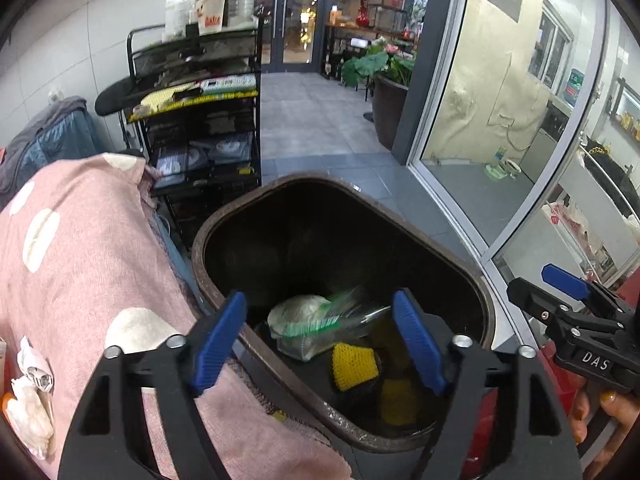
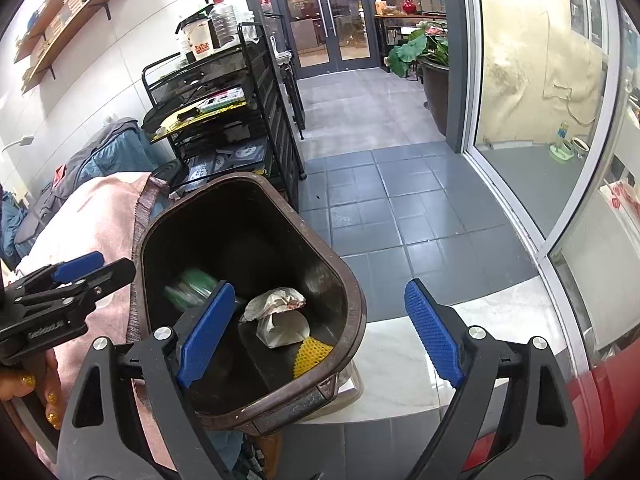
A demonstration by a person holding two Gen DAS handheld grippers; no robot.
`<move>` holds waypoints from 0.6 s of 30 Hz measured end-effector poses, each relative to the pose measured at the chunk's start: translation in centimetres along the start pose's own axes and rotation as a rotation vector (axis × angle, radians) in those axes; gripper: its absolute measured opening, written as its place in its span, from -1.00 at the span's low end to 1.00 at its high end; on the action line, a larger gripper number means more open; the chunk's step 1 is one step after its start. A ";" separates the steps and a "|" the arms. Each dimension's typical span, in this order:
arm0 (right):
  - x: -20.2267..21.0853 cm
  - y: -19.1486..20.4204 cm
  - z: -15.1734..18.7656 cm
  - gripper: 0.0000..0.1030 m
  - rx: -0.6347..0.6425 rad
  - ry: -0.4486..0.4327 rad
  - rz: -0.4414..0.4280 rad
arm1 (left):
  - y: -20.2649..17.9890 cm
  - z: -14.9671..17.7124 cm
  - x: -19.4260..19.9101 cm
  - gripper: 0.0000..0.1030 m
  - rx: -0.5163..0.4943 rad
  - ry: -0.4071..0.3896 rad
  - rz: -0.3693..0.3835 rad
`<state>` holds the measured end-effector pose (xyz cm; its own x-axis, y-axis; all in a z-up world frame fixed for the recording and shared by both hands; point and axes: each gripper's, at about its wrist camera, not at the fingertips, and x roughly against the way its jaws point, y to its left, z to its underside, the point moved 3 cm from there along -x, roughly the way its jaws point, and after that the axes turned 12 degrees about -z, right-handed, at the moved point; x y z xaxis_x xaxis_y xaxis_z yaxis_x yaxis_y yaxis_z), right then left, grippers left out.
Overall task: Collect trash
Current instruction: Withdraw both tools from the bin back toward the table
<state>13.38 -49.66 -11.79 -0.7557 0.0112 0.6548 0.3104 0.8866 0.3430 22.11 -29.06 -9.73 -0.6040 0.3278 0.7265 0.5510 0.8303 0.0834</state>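
A brown trash bin (image 1: 208, 248) stands beside a pink spotted cloth (image 1: 80, 264). Inside the bin lie a clear bag with green print (image 1: 308, 322) and a yellow foam net (image 1: 354, 366). My left gripper (image 1: 320, 344) hangs open over the bin, nothing between its blue pads. Crumpled white wrappers (image 1: 32, 392) lie on the cloth at the far left. In the right wrist view the bin (image 2: 356, 300) also holds crumpled paper (image 2: 276, 316). My right gripper (image 2: 320, 332) is open and empty, its left pad over the bin and its right pad past the rim. The left gripper (image 2: 104, 268) shows at the left edge.
A black wire shelf cart (image 1: 200, 120) with bottles stands behind the bin. A grey tiled floor (image 2: 380, 184) leads to glass doors. A dark planter (image 1: 388, 112) and a sliding glass door frame (image 2: 500, 184) are at the right. A pale marble ledge (image 2: 400, 360) lies under the bin.
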 end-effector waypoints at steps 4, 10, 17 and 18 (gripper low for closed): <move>0.0 -0.2 -0.2 0.67 -0.008 0.000 0.002 | -0.5 0.1 0.1 0.71 -0.039 -0.015 -0.030; -0.1 -0.4 -0.3 0.77 -0.021 -0.001 0.003 | -0.8 0.4 0.8 0.88 -0.094 -0.036 -0.061; -0.3 -0.4 -0.1 0.78 -0.031 0.003 -0.005 | 0.1 1.0 1.9 0.88 -0.091 -0.041 -0.080; -0.3 -0.4 -0.1 0.78 -0.031 0.003 -0.007 | 0.2 1.0 2.3 0.88 -0.085 -0.050 -0.079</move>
<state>13.52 -50.06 -12.03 -0.7561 0.0036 0.6545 0.3229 0.8719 0.3682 20.28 -27.64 -8.77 -0.6740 0.2864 0.6809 0.5460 0.8140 0.1981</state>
